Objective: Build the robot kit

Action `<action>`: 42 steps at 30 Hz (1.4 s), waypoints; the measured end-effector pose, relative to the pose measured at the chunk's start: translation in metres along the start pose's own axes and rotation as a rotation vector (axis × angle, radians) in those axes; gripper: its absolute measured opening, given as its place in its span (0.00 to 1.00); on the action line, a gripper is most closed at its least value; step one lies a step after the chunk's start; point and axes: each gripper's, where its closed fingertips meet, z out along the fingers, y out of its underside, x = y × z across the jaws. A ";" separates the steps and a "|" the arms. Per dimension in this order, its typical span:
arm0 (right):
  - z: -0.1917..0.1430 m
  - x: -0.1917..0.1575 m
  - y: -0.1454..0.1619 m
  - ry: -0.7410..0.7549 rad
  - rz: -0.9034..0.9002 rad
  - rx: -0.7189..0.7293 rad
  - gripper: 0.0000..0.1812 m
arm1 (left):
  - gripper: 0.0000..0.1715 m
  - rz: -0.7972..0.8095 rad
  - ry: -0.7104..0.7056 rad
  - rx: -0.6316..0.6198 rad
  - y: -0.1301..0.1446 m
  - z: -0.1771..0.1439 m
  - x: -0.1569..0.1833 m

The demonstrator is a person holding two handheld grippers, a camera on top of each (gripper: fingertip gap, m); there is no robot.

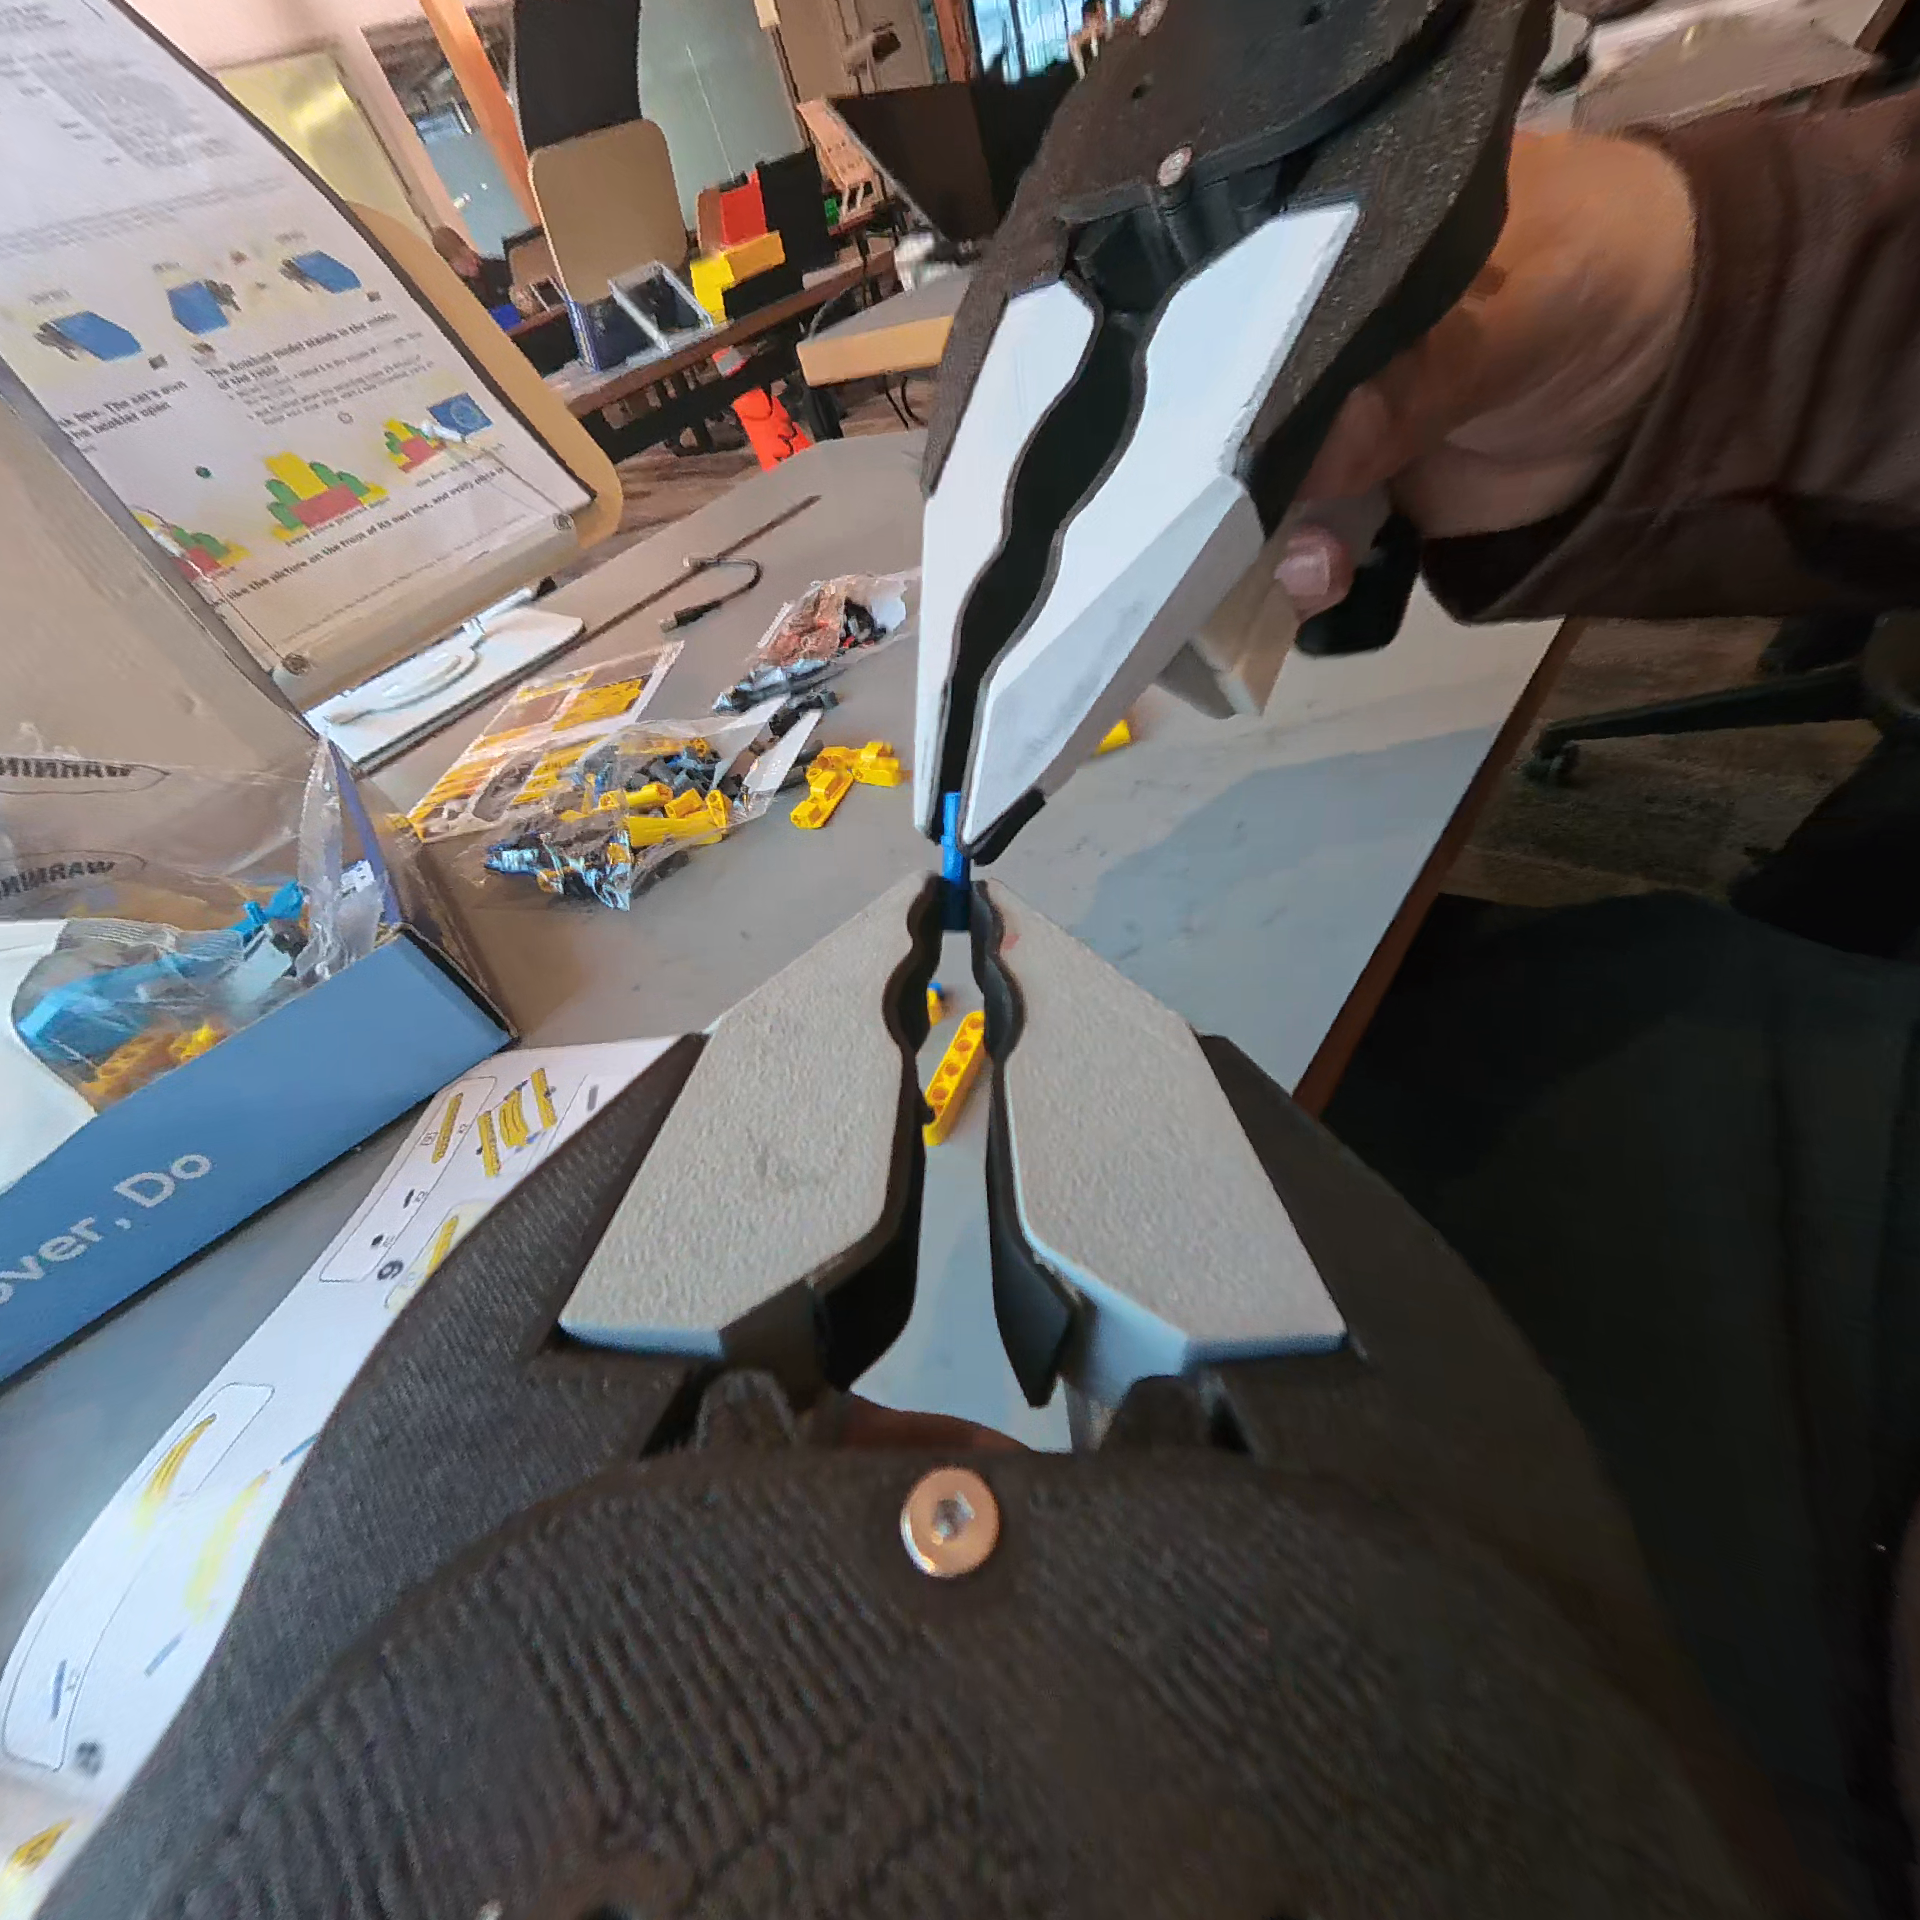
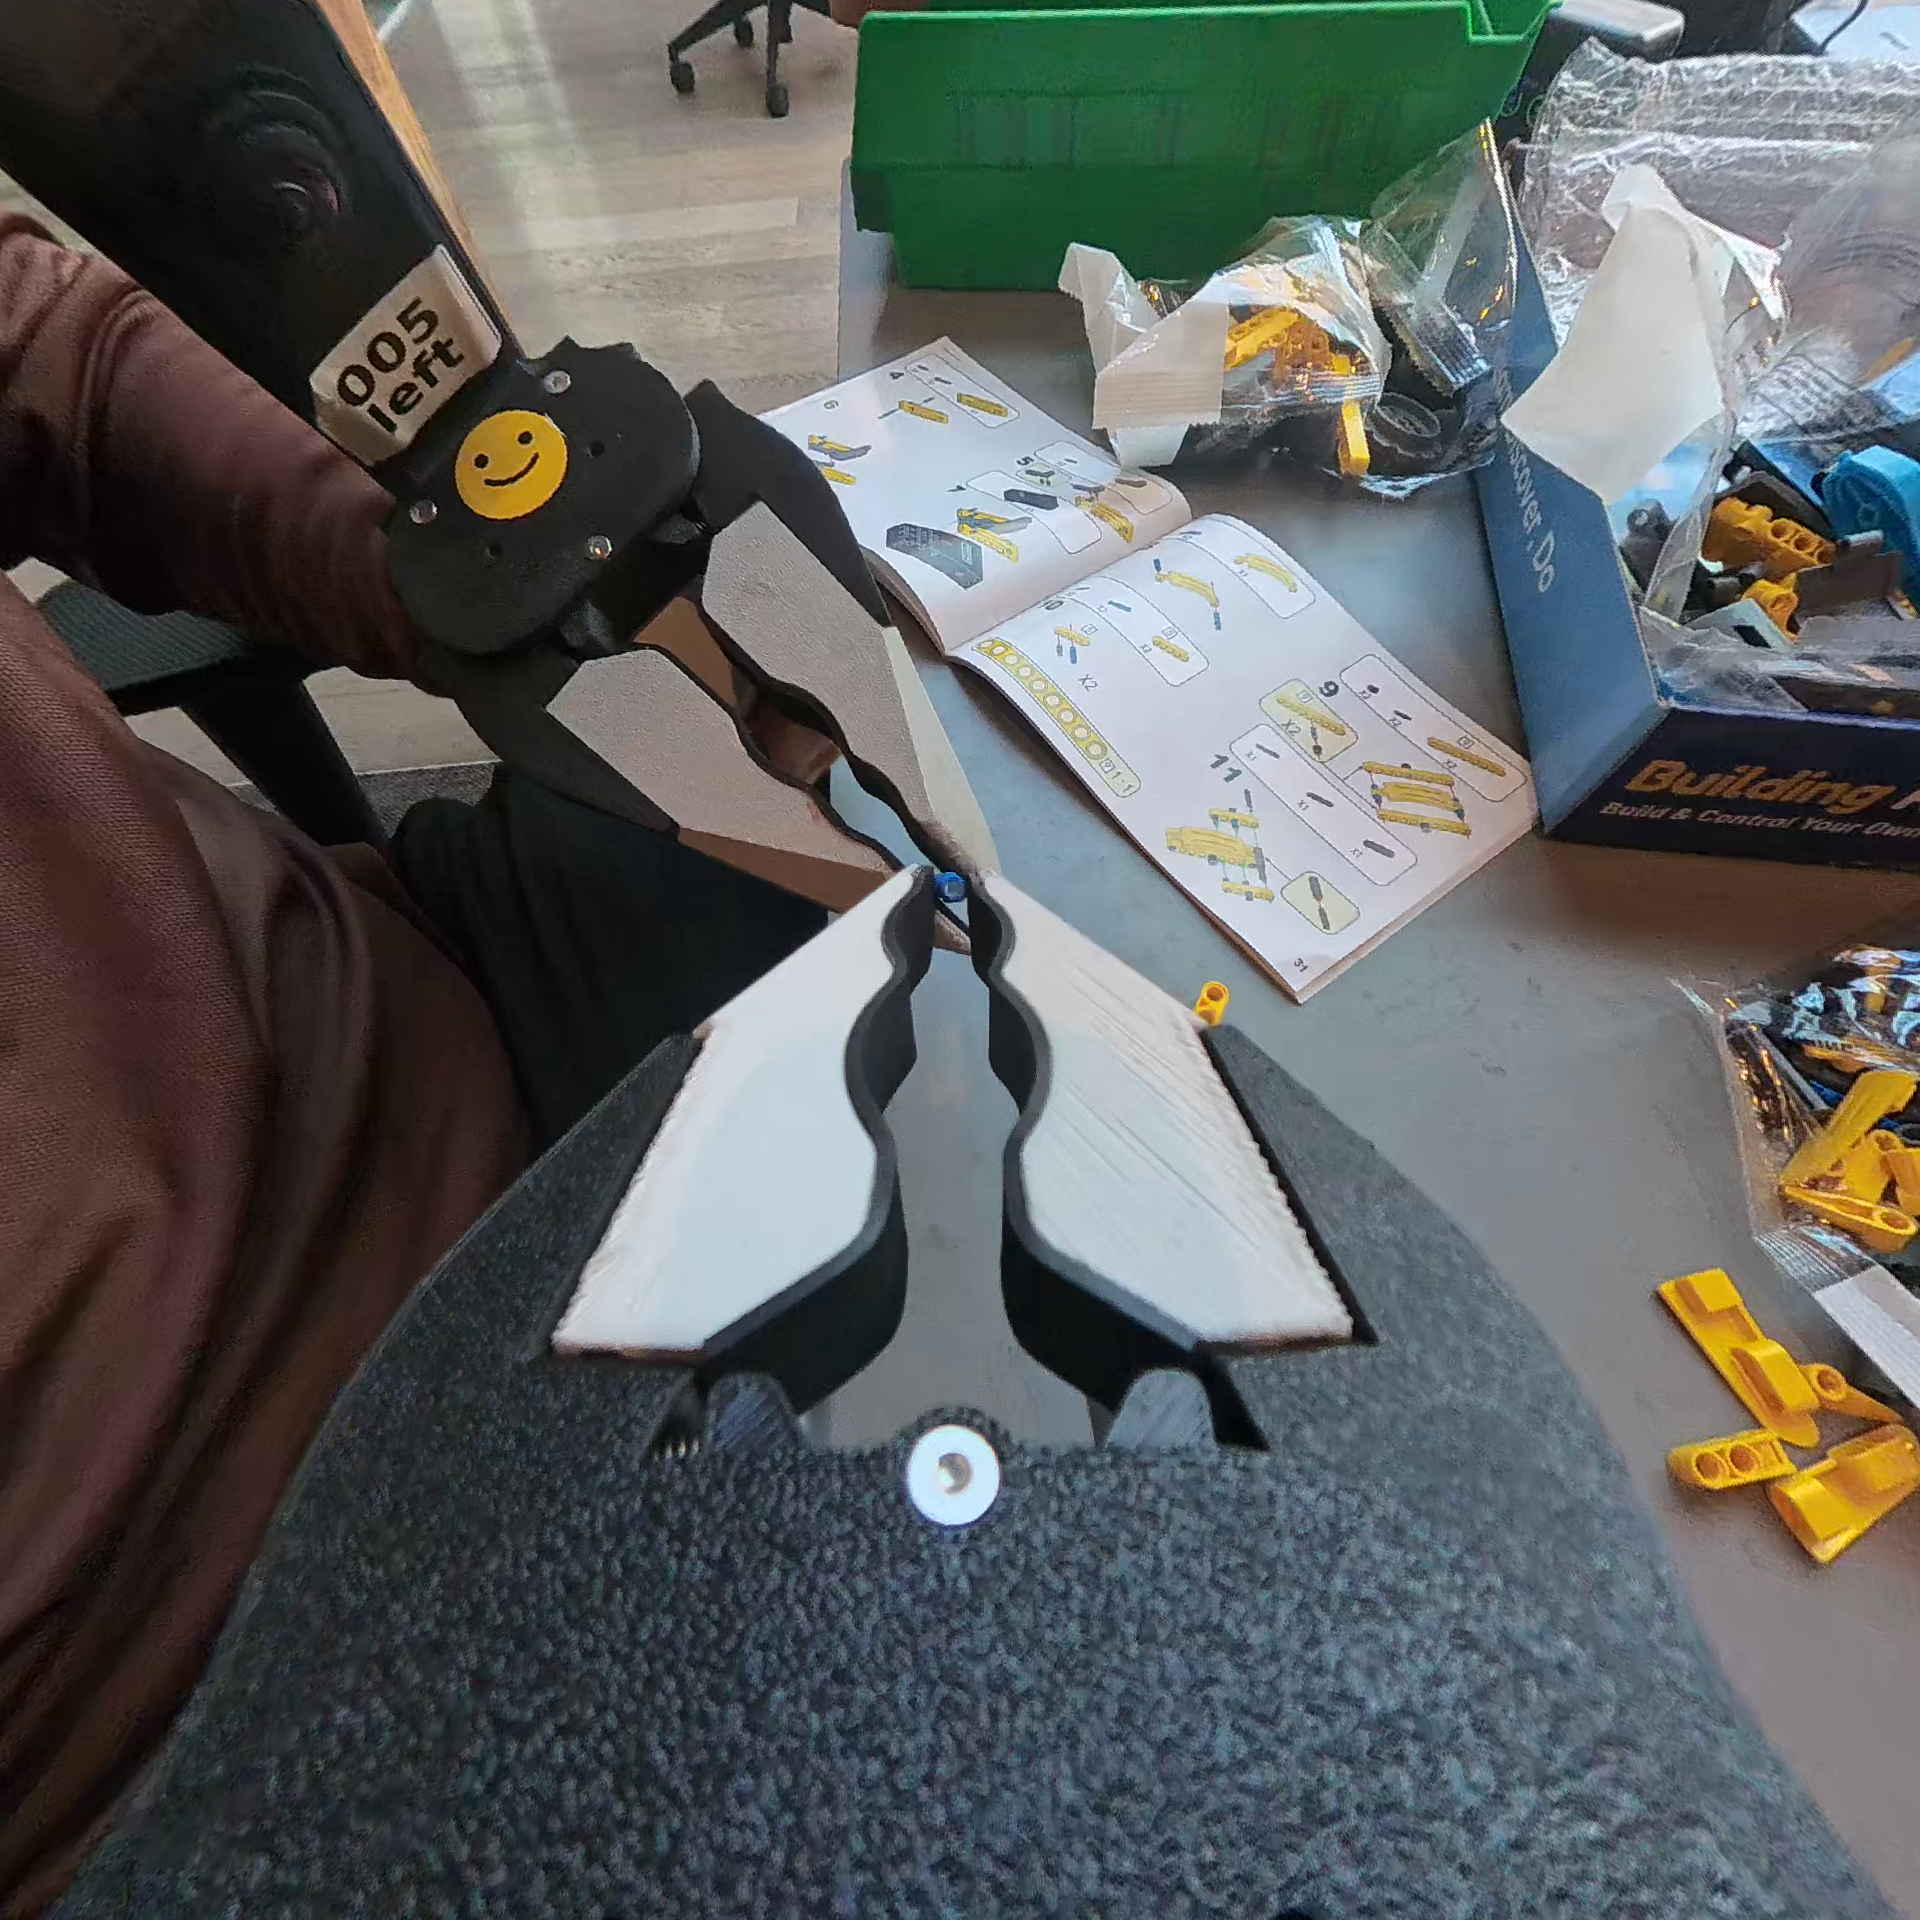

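Observation:
A small blue pin [image 1: 952, 844] is held in the air between both grippers, tip to tip, above the grey table [image 1: 1226, 852]. My left gripper [image 1: 952, 906] is shut on its near end. My right gripper [image 1: 954, 821] comes down from the upper right and is shut on its far end. In the right wrist view the blue pin [image 2: 948, 886] shows as a dot between my right gripper's tips [image 2: 950, 891], with my left gripper [image 2: 935, 864] reaching in from the upper left. A yellow beam [image 1: 956, 1081] lies on the table below the left fingers.
An open instruction booklet [image 2: 1195, 665], a blue box [image 2: 1590, 665] of bagged parts and a green bin [image 2: 1143, 135] lie ahead and to the right. Loose yellow parts [image 2: 1787, 1434] and bags [image 1: 623, 810] are scattered about. A sheet on a stand [image 1: 260, 364] stands left. The table edge [image 1: 1434, 883] runs close by. Left and right tips are no more than a few centimetres apart.

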 end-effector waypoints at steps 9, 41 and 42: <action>0.009 0.028 0.036 0.091 0.151 -0.122 0.03 | 0.15 -0.061 0.139 -0.305 0.056 -0.003 -0.026; 0.032 0.038 0.067 0.095 -0.080 -0.423 0.02 | 0.03 0.032 0.275 -0.486 0.080 0.025 -0.001; 0.032 0.038 0.067 0.092 -0.116 -0.445 0.02 | 0.03 0.033 0.274 -0.485 0.080 0.025 -0.001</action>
